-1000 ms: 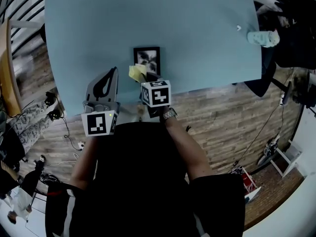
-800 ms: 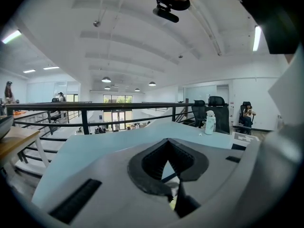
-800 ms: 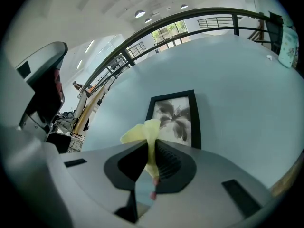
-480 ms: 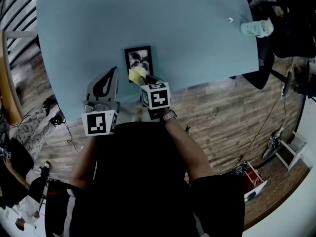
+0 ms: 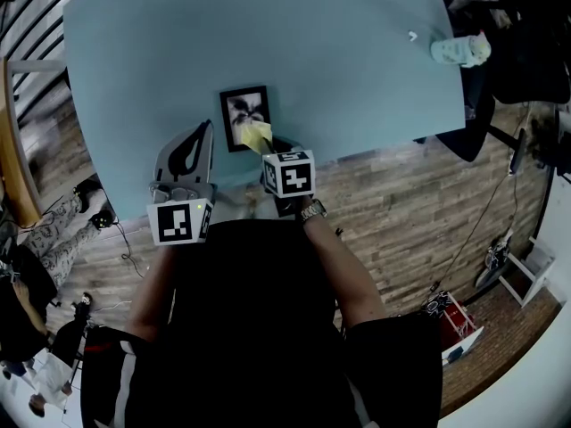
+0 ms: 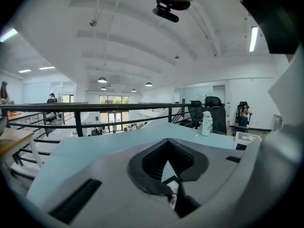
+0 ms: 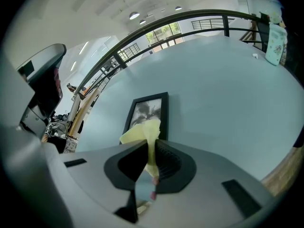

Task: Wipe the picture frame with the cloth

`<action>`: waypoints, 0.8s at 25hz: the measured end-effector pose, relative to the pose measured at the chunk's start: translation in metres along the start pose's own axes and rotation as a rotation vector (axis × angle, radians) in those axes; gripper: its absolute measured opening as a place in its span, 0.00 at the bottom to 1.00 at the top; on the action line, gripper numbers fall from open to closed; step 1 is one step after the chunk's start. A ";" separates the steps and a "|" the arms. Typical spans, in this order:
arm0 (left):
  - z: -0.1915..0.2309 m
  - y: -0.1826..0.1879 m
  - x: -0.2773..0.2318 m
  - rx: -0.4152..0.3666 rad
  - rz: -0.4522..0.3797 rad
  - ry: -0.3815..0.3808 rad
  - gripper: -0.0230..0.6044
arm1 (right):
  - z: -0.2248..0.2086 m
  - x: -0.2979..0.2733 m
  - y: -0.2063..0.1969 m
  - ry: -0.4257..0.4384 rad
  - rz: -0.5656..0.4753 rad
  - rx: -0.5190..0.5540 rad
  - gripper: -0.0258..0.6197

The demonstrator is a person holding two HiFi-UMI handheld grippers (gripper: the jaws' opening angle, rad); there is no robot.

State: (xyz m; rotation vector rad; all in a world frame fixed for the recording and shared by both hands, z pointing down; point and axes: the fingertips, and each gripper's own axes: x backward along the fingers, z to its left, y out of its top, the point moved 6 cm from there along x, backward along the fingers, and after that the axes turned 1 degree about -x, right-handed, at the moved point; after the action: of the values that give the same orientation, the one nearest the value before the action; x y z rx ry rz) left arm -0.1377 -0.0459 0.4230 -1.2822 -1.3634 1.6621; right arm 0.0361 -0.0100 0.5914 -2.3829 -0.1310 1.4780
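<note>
Grey and shut on nothing, my left gripper [image 5: 203,130] hung over the near edge of the teal table [image 5: 357,69]. Its own view gave me a black railing [image 6: 95,108] and office chairs [image 6: 211,109] beyond the table, which the head view lacked. Right of it, the black picture frame [image 5: 243,114] lay flat on the tabletop. My right gripper [image 5: 265,146] was clenched on the yellow cloth [image 5: 256,135], its loose end over the frame's near right part; contact I couldn't judge. Far right stood a pale bottle [image 5: 455,52], contents unreadable.
</note>
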 end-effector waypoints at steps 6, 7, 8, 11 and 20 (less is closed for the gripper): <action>-0.002 0.003 -0.003 -0.004 0.003 0.007 0.04 | -0.008 0.001 0.006 -0.002 0.003 0.002 0.10; -0.002 0.003 -0.004 -0.004 0.005 0.009 0.04 | -0.009 0.001 0.007 -0.002 0.004 0.005 0.10; -0.002 0.003 -0.004 -0.005 0.006 0.012 0.04 | -0.010 0.001 0.009 -0.002 0.005 0.007 0.09; -0.001 0.003 -0.008 0.000 0.003 0.024 0.04 | -0.013 -0.002 0.015 0.000 0.006 0.014 0.10; 0.009 0.004 -0.019 0.014 -0.006 0.047 0.04 | -0.016 -0.012 0.037 0.001 0.012 0.041 0.10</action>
State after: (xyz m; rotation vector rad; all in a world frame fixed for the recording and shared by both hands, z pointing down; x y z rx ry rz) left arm -0.1394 -0.0667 0.4244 -1.2993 -1.3244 1.6249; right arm 0.0414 -0.0521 0.5965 -2.3558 -0.0860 1.4712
